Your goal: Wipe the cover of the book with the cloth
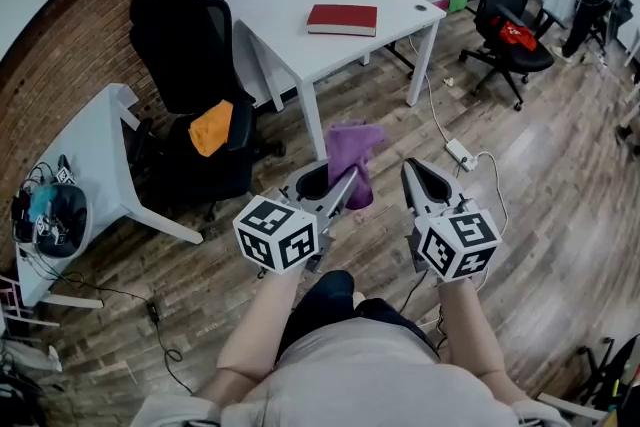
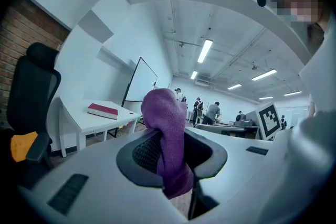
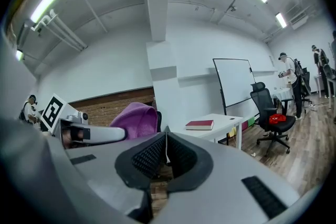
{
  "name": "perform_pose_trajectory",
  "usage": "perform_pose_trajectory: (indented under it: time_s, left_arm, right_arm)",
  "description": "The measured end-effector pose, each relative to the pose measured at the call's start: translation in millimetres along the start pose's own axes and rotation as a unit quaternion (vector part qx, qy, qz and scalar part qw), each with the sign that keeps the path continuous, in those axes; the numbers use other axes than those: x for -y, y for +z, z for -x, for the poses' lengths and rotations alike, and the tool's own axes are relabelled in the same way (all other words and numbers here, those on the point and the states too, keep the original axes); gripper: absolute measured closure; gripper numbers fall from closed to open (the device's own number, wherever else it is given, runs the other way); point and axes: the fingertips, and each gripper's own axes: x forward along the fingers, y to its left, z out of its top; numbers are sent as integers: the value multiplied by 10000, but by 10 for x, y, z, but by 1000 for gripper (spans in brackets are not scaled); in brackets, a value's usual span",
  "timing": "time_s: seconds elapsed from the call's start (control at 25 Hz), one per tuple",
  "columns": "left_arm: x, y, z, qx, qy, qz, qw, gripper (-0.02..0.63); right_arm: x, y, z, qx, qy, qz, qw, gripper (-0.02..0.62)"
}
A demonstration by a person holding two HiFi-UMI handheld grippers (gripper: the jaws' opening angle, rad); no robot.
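My left claw, centre frame, pinches a soft purple cloth that bunches above its tips. My right claw beside it is closed on nothing. The red hardcover book lies on the white table, upper centre.

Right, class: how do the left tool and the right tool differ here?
The left tool grips a purple cloth; the right tool holds nothing. The left tool's jaws have cloth between them; the right tool's jaws meet bare. Both carry a marker cube and are held in the air, short of the white table.
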Motion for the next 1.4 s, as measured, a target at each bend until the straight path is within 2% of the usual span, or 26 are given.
perform_pose_trajectory:
  time_s: [0.4, 0.64, 1.04, 1.4]
  left_arm:
    - [-420, 61, -451, -84, -72, 38, 9999, 495]
    - [-948, 218, -919, -214, -214, -51, 9995, 495]
    - [-1910, 757, -1528, -62, -357, -19, 9993, 495]
    - [-2471, 938, -1907, -18, -487, -29, 9988, 495]
  right_arm:
    - [344, -48, -455, -82, -150, -86, 9998, 572]
    - [665, 94, -1126, -34, -248, -143, 9996, 572]
    - [986, 422, -2240, 48, -379, -94, 9992, 572]
    - [1167, 541, -2917, 87, -492, -94, 9987, 572]
